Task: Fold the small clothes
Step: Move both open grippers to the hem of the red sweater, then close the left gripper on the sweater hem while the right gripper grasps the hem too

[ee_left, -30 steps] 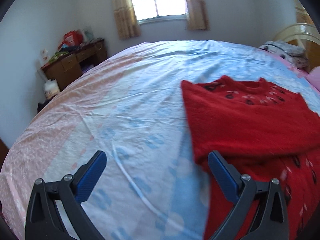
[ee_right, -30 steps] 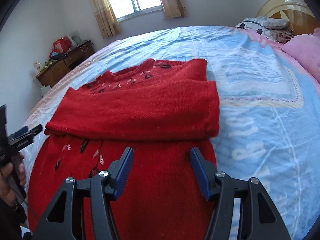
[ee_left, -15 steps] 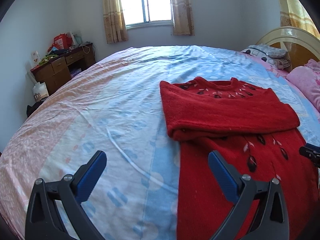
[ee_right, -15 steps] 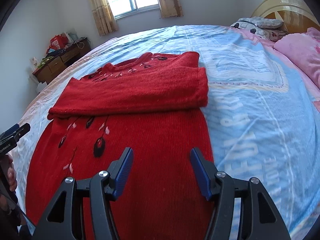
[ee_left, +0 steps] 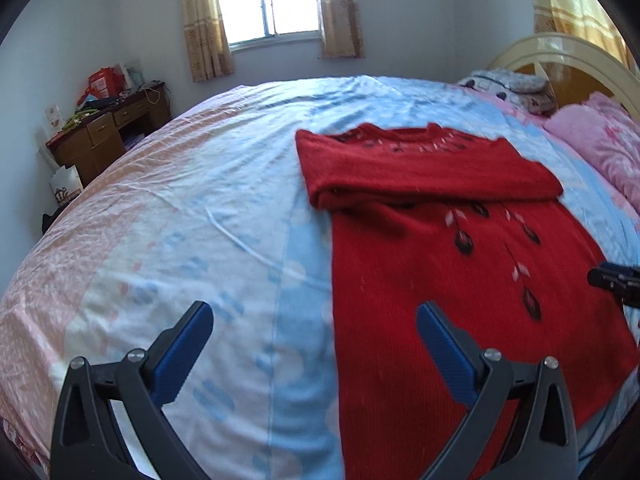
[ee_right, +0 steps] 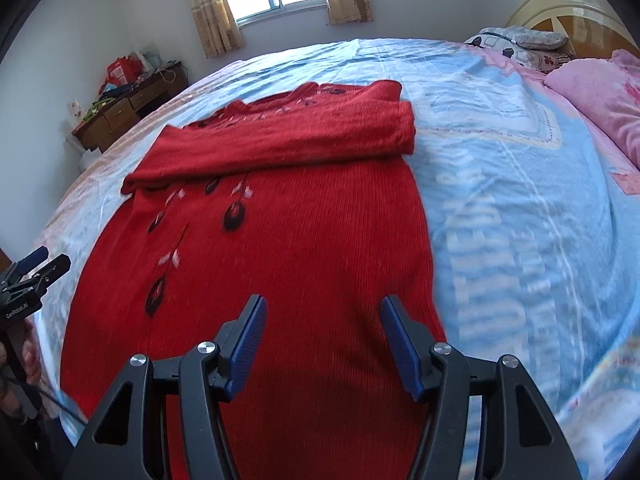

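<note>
- The bed [ee_left: 168,216] fills both views, covered by a sheet that is blue through the middle and pink along its left edge; a cream and wood headboard [ee_left: 560,64] stands at its far right corner.
- The red sweater [ee_left: 460,264] lies flat on the bed near its front edge, right of the middle. Its body runs toward the front edge, and its sleeves are folded across the chest into a thick band at the far end. The knit is ribbed, with dark drop shapes and pale leaf marks trailing down the front; in the right wrist view the sweater [ee_right: 288,240] has the collar on the far side of the band.
- A pink pillow [ee_left: 600,144] rests by the headboard, with a grey patterned one behind it.
- The left tool [ee_left: 312,340] hovers low over the front edge of the bed, spread wide and gripping nothing; its left blue finger [ee_left: 182,350] is over bare sheet, its right one over the sweater's left side.
- The right tool [ee_right: 322,340] hangs over the sweater's lower body, parted to a moderate gap with nothing between the pads, both pads above red knit.
- Each tool shows at the margin of the other's view: the left tool at the left, with part of a hand [ee_right: 30,360] below it.
- A cluttered wooden desk [ee_left: 108,132] stands against the wall beyond the bed's far left corner.
</note>
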`<act>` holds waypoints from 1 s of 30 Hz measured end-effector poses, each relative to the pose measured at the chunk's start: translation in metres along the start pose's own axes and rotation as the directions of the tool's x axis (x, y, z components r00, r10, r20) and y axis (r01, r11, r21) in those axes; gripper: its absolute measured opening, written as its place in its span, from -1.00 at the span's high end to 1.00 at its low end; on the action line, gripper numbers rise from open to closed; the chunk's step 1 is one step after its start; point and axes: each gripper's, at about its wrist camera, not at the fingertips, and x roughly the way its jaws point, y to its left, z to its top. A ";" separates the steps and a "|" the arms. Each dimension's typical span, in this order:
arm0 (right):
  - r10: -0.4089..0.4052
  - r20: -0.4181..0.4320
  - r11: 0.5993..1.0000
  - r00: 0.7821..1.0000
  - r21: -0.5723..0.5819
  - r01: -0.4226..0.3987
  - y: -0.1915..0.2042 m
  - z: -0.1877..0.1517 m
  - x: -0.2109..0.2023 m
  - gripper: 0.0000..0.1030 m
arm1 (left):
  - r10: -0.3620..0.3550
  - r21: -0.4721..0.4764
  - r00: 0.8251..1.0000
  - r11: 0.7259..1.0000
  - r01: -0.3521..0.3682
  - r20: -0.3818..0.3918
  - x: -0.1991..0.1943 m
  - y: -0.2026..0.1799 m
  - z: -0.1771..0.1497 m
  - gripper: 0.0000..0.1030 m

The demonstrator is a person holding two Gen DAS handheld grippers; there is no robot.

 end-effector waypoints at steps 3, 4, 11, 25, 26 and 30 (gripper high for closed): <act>-0.011 -0.012 1.000 1.000 -0.005 0.011 0.003 -0.012 -0.010 -0.17 | -0.019 0.029 1.000 0.999 0.019 -0.020 -0.006 -0.004 -0.014 -1.00; -0.013 -0.019 1.000 1.000 -0.006 0.013 0.004 -0.018 -0.015 -0.17 | -0.021 0.036 0.999 0.999 0.022 -0.024 -0.009 -0.004 -0.019 -1.00; -0.003 -0.064 1.000 0.998 -0.020 0.002 0.013 -0.051 -0.036 -0.18 | -0.076 0.023 0.996 0.997 0.078 -0.045 -0.029 -0.001 -0.040 -1.00; -0.068 -0.013 0.997 0.998 -0.039 0.067 0.004 -0.082 -0.067 -0.18 | -0.229 -0.084 0.962 0.972 0.219 -0.149 -0.033 -0.004 -0.070 -0.45; -0.071 -0.009 0.997 0.997 -0.038 0.071 0.004 -0.082 -0.068 -0.18 | -0.238 -0.083 0.958 0.970 0.228 -0.157 -0.032 -0.007 -0.073 -0.41; -0.092 0.009 0.995 0.996 -0.030 0.092 0.000 -0.083 -0.073 -0.18 | -0.241 -0.056 0.952 0.971 0.234 -0.190 -0.025 -0.016 -0.081 -0.28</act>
